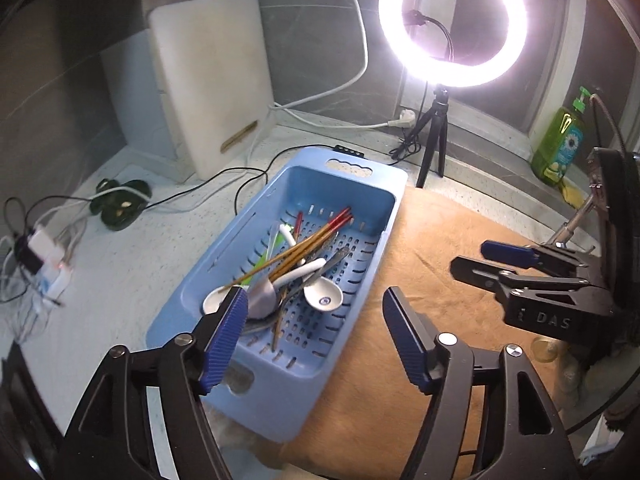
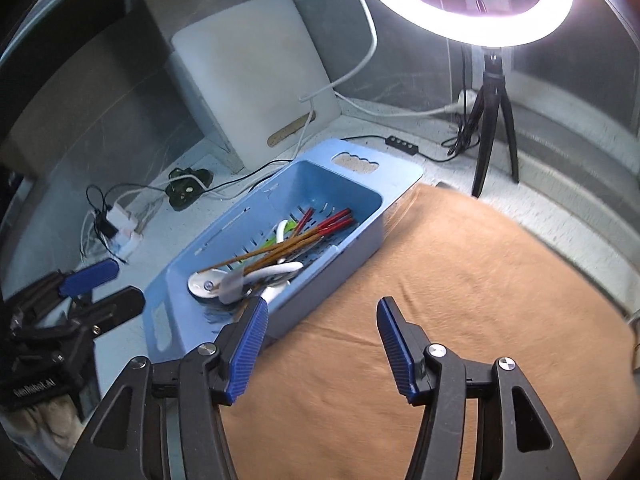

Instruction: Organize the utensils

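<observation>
Blue basket (image 1: pixel 224 256) holds chopsticks (image 1: pixel 304 246), spoons (both tongs gape, empty).

The right tool (image 2: pixel 322 340) hangs over a brown cloth (image 2: pixel 460 300) with its jaws apart and nothing between them. A blue basket (image 2: pixel 360 208) sits on the bench (image 2: pixel 52 240), touching the cloth's left edge. The basket holds chopsticks (image 2: pixel 296 244), white spoons (image 2: pixel 208 284) and other utensils in a loose heap. The left tool (image 2: pixel 100 284) shows at the left edge, jaws apart. A white board (image 2: pixel 256 80) leans against the wall. A lit ring light (image 2: pixel 460 0) stands on a tripod (image 2: pixel 494 120) behind the cloth.
</observation>
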The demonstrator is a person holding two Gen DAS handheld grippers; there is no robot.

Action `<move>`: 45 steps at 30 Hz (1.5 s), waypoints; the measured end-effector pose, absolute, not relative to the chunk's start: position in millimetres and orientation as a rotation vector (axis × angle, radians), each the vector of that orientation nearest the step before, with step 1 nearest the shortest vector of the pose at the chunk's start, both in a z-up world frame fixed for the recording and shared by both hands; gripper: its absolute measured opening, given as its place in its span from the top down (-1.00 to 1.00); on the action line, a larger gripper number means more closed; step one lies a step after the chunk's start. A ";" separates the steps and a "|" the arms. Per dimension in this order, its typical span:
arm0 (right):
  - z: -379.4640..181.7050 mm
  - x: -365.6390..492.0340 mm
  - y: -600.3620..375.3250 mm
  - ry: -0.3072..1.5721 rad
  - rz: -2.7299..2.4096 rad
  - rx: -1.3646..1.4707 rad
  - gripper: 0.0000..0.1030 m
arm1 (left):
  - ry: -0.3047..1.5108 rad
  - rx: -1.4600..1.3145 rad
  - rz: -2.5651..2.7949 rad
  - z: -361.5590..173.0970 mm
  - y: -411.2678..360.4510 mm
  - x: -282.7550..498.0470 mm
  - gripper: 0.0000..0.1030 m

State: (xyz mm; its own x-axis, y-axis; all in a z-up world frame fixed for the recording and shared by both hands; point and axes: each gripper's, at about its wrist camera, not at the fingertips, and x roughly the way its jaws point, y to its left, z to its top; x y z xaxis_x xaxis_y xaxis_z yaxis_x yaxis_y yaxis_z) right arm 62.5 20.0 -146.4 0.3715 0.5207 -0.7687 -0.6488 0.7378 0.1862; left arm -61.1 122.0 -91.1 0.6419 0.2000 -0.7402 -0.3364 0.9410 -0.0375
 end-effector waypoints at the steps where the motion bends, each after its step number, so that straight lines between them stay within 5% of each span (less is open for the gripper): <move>1: -144.9 58.6 15.0 0.911 0.763 -0.173 -0.04 | 0.819 -0.175 0.325 -91.4 117.5 -64.5 -0.36; 45: -110.6 12.5 -29.8 0.749 0.785 -0.176 -0.39 | 0.759 -0.169 0.399 -69.7 77.3 -103.1 -0.48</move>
State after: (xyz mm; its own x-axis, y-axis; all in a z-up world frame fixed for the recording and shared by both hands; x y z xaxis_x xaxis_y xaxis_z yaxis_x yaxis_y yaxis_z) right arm 12.5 -29.8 -110.6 0.4685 0.5764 -0.6695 -0.6957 0.7078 0.1225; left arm -103.1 77.3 -69.7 0.6550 0.2903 -0.6977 -0.4103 0.9119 -0.0058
